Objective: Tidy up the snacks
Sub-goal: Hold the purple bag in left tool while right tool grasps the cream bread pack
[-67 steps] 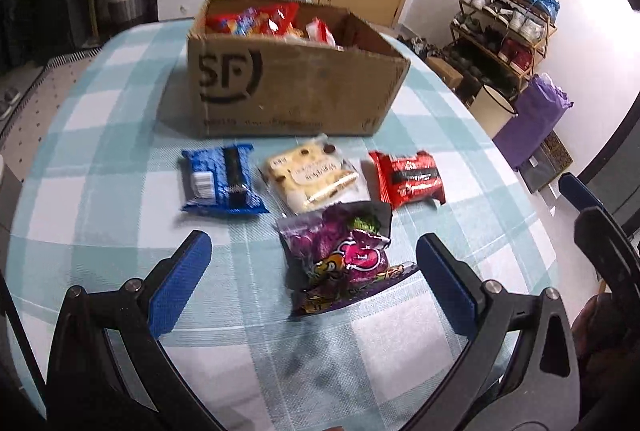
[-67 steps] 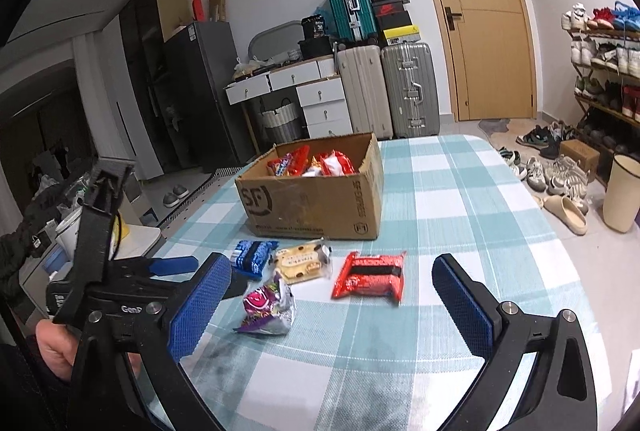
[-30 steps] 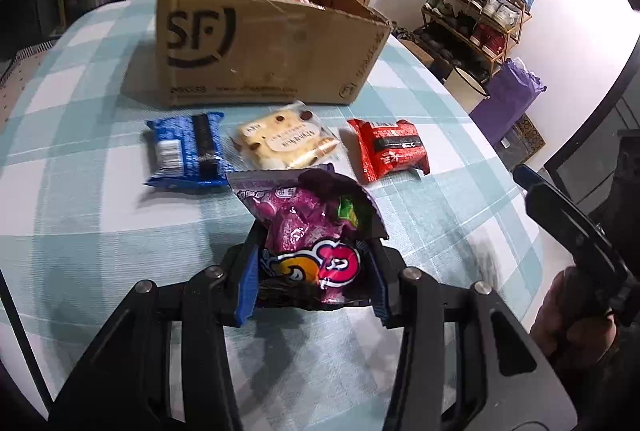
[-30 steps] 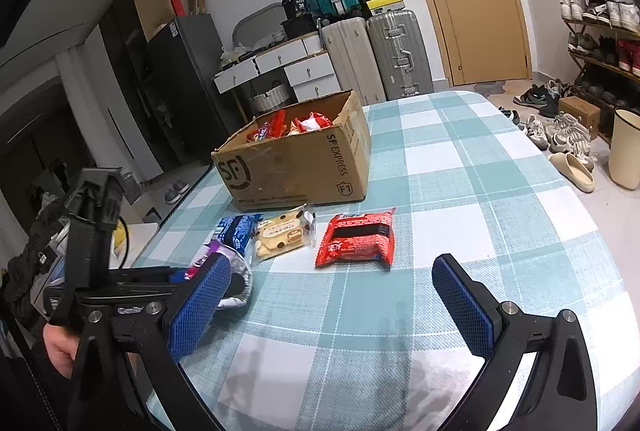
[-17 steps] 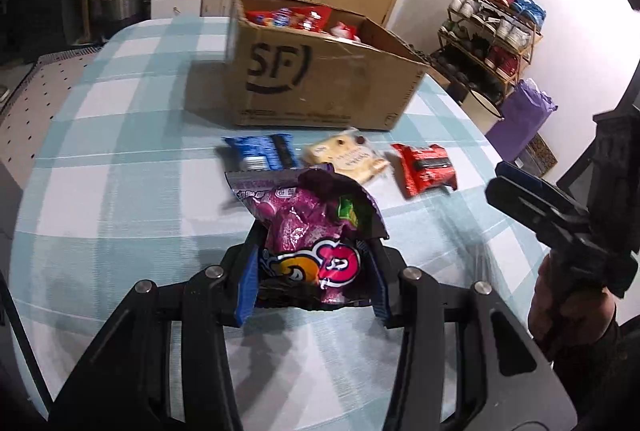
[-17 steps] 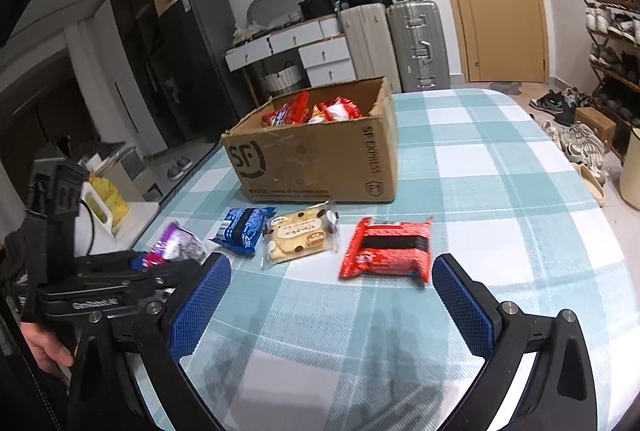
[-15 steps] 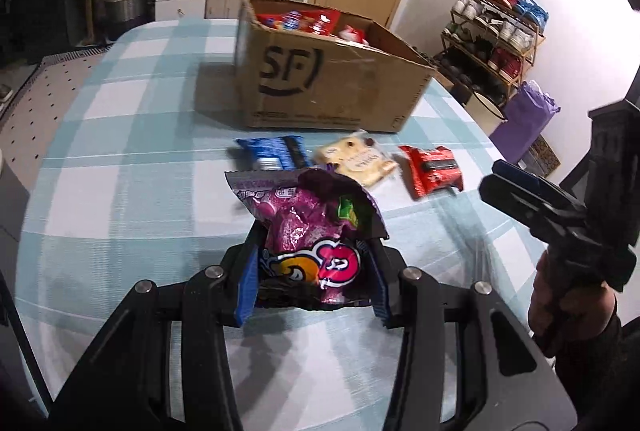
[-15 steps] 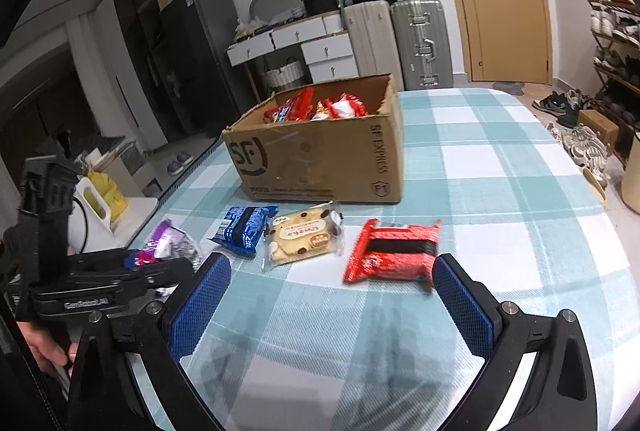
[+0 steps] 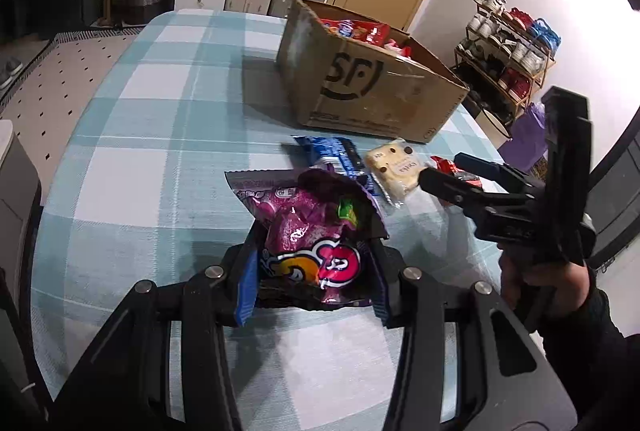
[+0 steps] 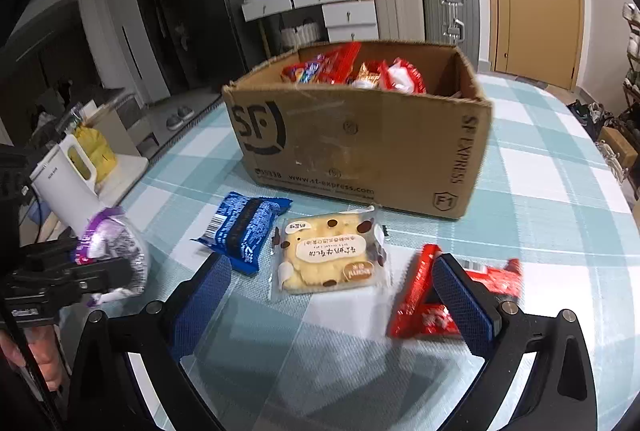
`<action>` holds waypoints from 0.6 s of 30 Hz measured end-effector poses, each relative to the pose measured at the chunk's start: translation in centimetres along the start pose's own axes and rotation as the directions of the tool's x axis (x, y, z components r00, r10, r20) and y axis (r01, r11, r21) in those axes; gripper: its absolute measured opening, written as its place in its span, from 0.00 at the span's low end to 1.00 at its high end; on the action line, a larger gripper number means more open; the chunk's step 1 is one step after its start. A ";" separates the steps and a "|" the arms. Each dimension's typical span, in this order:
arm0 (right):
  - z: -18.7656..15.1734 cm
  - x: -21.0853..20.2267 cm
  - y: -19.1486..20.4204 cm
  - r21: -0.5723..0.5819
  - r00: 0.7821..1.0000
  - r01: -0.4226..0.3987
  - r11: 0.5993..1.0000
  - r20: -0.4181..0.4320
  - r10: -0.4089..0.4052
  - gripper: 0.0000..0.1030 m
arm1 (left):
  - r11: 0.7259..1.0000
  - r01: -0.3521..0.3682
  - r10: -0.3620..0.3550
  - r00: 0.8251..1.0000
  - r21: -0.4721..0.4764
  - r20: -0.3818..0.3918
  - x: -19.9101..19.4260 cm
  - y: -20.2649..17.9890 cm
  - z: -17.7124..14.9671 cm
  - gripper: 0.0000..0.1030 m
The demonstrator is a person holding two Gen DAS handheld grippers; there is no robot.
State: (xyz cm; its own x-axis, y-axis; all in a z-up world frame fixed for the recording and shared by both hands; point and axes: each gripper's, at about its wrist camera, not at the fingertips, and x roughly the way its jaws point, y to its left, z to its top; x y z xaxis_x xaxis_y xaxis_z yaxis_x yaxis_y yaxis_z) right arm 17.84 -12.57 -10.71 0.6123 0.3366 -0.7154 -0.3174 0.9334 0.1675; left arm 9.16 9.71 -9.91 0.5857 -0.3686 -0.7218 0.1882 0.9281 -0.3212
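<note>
Left gripper (image 9: 316, 279) is squeezing purple bag (image 9: 312, 231) short of the box (image 10: 360, 139); right gripper (image 10: 332, 295), open, is nearing cookie pack (image 10: 328, 255) and risking pushing it.

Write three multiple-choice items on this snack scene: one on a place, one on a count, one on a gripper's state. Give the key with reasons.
1. Where is the purple bag?
A. In the box
B. In the left gripper
C. Flat on the table

2. How many packets lie on the table in front of the box?
A. One
B. Three
C. Five

3. How is the right gripper?
A. Open
B. Shut on the blue packet
C. Shut on nothing

Key: 1 B, the left gripper clamps it; 2 B, blue packet, cookie packet and red packet; 3 A, its fingers stand wide apart around the cookie packet.
</note>
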 end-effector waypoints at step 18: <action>1.2 7.2 1.8 -0.093 0.988 0.083 0.992 -0.121 -0.094 0.99 | 0.998 0.008 -0.009 1.000 -0.057 -0.019 0.3 2.2 -0.2 0.41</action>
State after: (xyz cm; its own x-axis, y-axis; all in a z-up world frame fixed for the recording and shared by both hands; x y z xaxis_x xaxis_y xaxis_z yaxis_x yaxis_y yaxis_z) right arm 22.57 -8.30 -14.72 0.5475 0.2296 -0.8047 -0.3315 0.9424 0.0433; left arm 9.61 11.66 -10.94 0.5692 -0.3779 -0.7302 0.1474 0.9206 -0.3615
